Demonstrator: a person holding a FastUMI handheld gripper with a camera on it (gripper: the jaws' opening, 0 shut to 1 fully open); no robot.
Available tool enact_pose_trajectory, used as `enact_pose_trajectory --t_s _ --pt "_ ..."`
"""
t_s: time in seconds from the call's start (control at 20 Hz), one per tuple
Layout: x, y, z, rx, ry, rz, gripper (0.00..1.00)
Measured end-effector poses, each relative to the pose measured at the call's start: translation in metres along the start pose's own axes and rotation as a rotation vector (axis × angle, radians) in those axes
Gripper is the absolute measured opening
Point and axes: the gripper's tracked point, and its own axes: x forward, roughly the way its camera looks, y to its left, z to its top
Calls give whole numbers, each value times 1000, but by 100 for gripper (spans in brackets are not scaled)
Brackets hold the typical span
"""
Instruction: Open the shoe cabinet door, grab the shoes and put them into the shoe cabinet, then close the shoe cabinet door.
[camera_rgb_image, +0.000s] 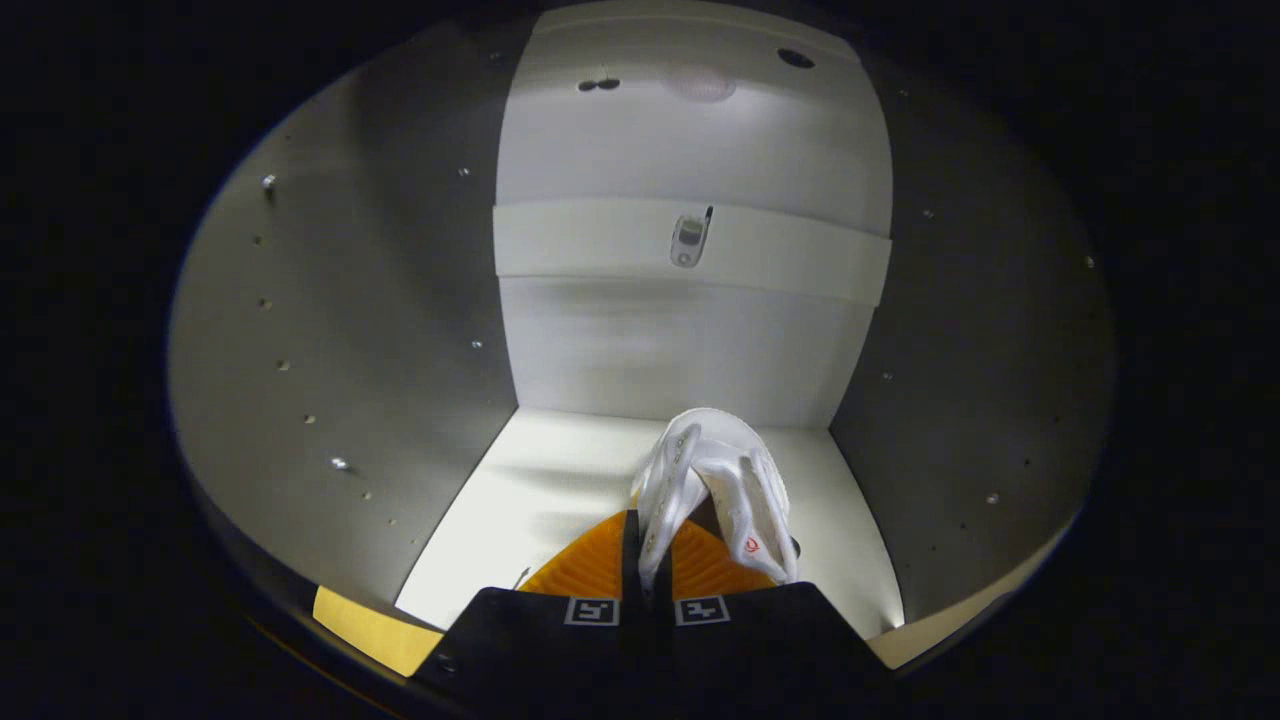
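Now at lower centre the gripper pinches a white fabric shoe inside the pale wooden shoe cabinet, over its floor; placing underway, release should follow.

At the bottom centre of the frame the gripper points straight ahead, its two fingers drawn close together, pinching the white shoe's upper between them.
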Motion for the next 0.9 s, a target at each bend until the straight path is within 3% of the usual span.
enact_pose_trajectory --t_s 0.3,0.6,0.8,0.9 --pt "41 6 -11 -59 42 -10 5" --pt "48 8 -17 -85 56 -34 6" --pt "40 8 -25 -57 67 -34 19" --pt "34 8 -27 -34 58 -26 20"
